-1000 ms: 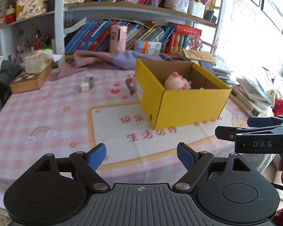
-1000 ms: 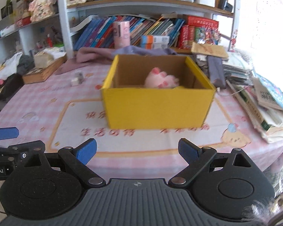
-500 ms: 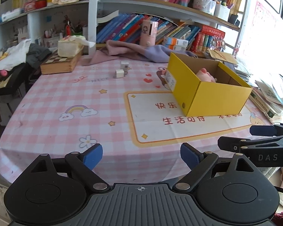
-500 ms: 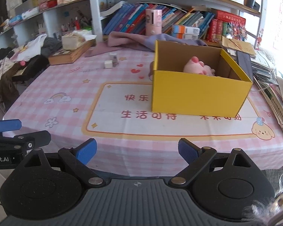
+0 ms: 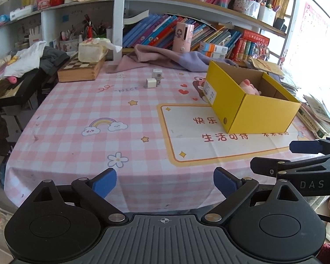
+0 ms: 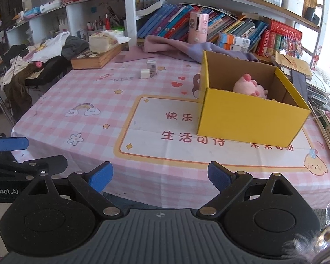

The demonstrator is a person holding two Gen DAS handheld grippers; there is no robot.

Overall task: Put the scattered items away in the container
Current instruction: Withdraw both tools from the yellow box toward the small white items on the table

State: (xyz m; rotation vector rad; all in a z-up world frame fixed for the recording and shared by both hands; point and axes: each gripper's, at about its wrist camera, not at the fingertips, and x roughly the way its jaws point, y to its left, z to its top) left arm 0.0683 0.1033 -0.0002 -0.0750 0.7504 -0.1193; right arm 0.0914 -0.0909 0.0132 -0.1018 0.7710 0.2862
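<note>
Left wrist view: the left hand-held gripper (image 5: 165, 181) is spread wide and holds nothing. On the bench (image 5: 77, 132) stand one yellow box (image 5: 259, 116) with one pink plush toy (image 5: 249, 86) inside, and two small white blocks (image 5: 154, 80) well apart from it.

Right wrist view: the right hand-held gripper (image 6: 159, 176) is likewise wide apart and empty; the same box (image 6: 248, 116), toy (image 6: 249, 85) and two blocks (image 6: 149, 71) show.

Black ribbed left gripper (image 5: 165, 182) has 2 blue-padded fingers (image 5: 104, 181), silver screws.
</note>
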